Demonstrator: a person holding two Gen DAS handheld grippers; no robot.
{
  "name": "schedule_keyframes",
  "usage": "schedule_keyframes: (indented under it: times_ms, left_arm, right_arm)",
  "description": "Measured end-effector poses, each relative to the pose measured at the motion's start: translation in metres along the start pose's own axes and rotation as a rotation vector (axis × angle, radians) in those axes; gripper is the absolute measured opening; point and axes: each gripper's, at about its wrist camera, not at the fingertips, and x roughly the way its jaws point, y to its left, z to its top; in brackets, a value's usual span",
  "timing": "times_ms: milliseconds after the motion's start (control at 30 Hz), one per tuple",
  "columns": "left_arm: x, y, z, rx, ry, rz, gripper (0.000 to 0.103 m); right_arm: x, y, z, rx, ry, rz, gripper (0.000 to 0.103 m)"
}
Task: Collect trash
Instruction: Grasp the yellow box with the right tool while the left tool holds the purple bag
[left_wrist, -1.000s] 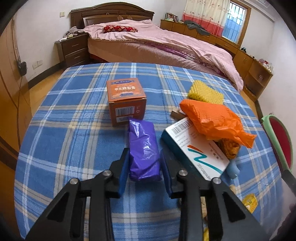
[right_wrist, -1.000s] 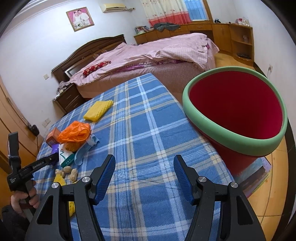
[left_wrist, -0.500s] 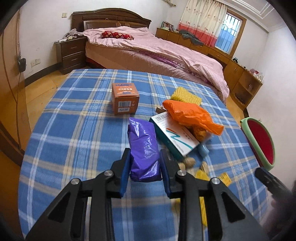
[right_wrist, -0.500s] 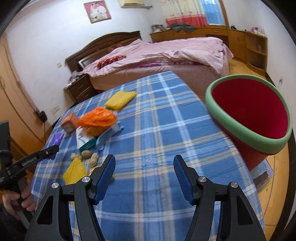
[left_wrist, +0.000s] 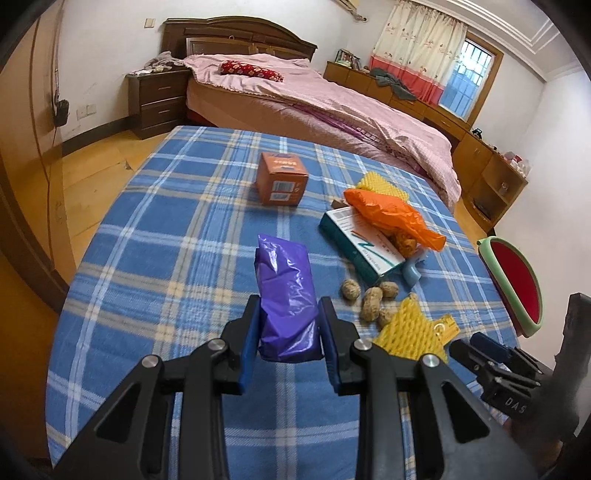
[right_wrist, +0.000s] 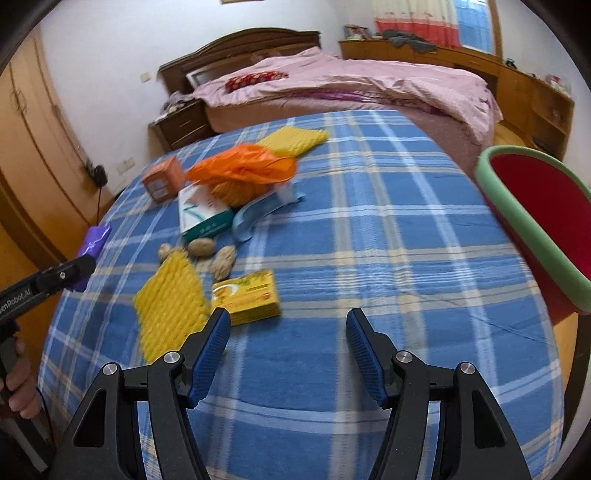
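Observation:
My left gripper (left_wrist: 290, 317) is shut on a purple plastic packet (left_wrist: 286, 295) and holds it above the blue plaid table (left_wrist: 177, 236). The packet also shows in the right wrist view (right_wrist: 94, 240). My right gripper (right_wrist: 288, 332) is open and empty, low over the table just right of a yellow box (right_wrist: 247, 297) and a yellow foam net (right_wrist: 171, 299). A red bin with a green rim (right_wrist: 535, 221) stands off the table's right edge; it also shows in the left wrist view (left_wrist: 517, 284).
On the table lie an orange box (left_wrist: 282, 182), a white and teal box (left_wrist: 360, 243), an orange bag (left_wrist: 391, 214), several peanuts (left_wrist: 369, 295), a light blue strip (right_wrist: 255, 218) and a second yellow net (right_wrist: 293, 140). A bed (left_wrist: 314, 99) stands behind.
My left gripper has lifted and drawn back with the purple packet. My right gripper has swung left from the bin toward the trash on the table.

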Motion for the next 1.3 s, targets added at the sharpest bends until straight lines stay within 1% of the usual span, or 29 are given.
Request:
schedule_keyframes:
  times_ms: [133, 367, 700, 733, 767, 800, 867, 1133, 1300]
  left_arm:
    - [0.003, 0.002, -0.003, -0.01, 0.007, -0.003, 0.031]
    - [0.004, 0.001, -0.005, -0.008, 0.011, -0.014, 0.031]
    - [0.001, 0.0, -0.009, -0.011, 0.009, -0.017, 0.031]
    - [0.001, -0.001, -0.009, -0.01, 0.009, -0.018, 0.031]
    - [0.001, 0.0, -0.009, -0.009, 0.009, -0.019, 0.031]
    - [0.001, -0.001, -0.009, -0.008, 0.01, -0.021, 0.031]
    - [0.001, -0.002, -0.011, -0.007, 0.012, -0.024, 0.031]
    - [-0.004, -0.015, -0.013, 0.021, 0.01, -0.037, 0.031]
    - [-0.014, -0.024, -0.01, 0.05, -0.006, -0.045, 0.031]
  right_arm:
    - [0.004, 0.012, 0.0, -0.046, 0.004, -0.003, 0.067]
    - [0.015, 0.024, 0.005, -0.086, -0.002, -0.029, 0.067]
    - [0.018, 0.025, 0.007, -0.084, -0.021, -0.041, 0.067]
    - [0.018, 0.025, 0.007, -0.083, -0.024, -0.042, 0.066]
    - [0.018, 0.025, 0.006, -0.082, -0.026, -0.048, 0.06]
    - [0.017, 0.025, 0.006, -0.082, -0.028, -0.061, 0.057]
    - [0.016, 0.023, 0.006, -0.08, -0.032, -0.074, 0.045]
    - [0.009, 0.013, 0.006, -0.049, -0.04, -0.044, 0.043]
    - [-0.011, 0.008, 0.007, -0.026, -0.084, -0.033, 0.043]
